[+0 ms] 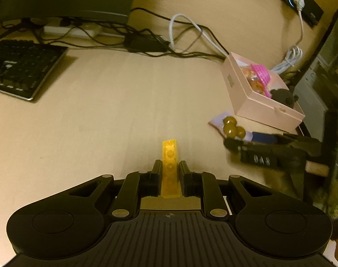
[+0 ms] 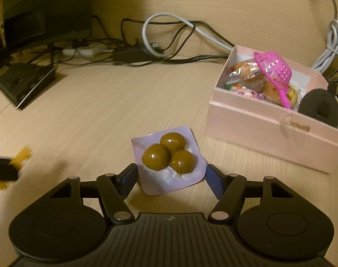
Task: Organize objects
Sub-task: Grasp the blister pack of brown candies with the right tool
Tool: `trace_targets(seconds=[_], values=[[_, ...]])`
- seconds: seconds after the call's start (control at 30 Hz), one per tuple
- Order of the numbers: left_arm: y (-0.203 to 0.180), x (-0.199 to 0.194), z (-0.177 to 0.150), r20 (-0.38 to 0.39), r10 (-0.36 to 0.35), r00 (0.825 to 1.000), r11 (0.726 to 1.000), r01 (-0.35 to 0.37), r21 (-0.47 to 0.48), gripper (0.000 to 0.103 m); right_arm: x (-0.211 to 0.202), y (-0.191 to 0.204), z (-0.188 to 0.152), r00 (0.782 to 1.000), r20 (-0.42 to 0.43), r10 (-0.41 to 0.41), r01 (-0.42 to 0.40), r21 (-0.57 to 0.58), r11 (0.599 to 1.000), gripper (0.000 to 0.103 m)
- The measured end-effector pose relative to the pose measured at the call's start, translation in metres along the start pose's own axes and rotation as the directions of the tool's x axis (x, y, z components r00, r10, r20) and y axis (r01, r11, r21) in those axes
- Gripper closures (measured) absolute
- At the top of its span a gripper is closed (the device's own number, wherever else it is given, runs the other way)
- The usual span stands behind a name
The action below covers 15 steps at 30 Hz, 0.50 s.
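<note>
1. Pale wood-grain desk [image 1: 97, 115] under warm light; keyboard [image 1: 22, 66] far left, tangle of dark and white cables [image 1: 160, 37] along the back wall.
2. Pink box [image 2: 269, 129] at right, holding snack packets and a pink basket [image 2: 273, 71]; black foam ring [image 2: 317, 106] at its far end.
3. Left gripper [image 1: 170, 164] clenched on a yellow brick [image 1: 170, 155], poking forward over bare desk.
4. Right gripper [image 2: 171, 171] spread either side of a packet of three brown balls [image 2: 169, 153] lying on the desk just beside the box; contact unclear.
5. Wide open desk between keyboard and box.
</note>
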State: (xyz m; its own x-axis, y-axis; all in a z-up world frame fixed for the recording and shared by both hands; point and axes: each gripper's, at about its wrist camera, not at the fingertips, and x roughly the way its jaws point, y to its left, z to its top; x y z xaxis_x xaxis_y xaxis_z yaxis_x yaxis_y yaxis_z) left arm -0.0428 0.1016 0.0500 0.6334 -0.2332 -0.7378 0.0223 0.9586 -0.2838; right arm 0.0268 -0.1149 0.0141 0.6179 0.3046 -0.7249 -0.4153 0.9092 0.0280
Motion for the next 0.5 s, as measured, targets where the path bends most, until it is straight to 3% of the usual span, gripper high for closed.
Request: trace_targets(seconds=[0.1,0.2,0.27,0.37,0.5], values=[[-0.009,0.01,0.001,-0.018,-0.027,0.999,0.999,0.027,0.022,0.084,-0.019,0.0,-0.017,0.999,-0.017,0.029,-0.03,-0.035,0.999,0.036],[-0.018,0.019,0.002,-0.034,-0.056,0.998,0.998,0.057,0.039,0.084,-0.04,-0.005,-0.037,1.0,-0.021,0.009,-0.011,-0.091,0.996,0.033],[-0.024,0.024,0.002,-0.043,-0.074,0.996,0.996,0.076,0.05,0.084,-0.052,-0.013,-0.05,0.999,-0.015,-0.035,0.033,-0.131,0.991,0.031],[-0.033,0.031,0.001,-0.057,-0.096,0.994,0.993,0.1,0.063,0.084,-0.062,-0.028,-0.065,0.985,0.006,-0.171,0.17,-0.163,0.972,0.025],[-0.045,0.037,-0.001,-0.074,-0.122,0.99,0.988,0.128,0.082,0.084,-0.073,-0.046,-0.07,0.963,0.008,-0.27,0.27,-0.095,0.958,0.024]])
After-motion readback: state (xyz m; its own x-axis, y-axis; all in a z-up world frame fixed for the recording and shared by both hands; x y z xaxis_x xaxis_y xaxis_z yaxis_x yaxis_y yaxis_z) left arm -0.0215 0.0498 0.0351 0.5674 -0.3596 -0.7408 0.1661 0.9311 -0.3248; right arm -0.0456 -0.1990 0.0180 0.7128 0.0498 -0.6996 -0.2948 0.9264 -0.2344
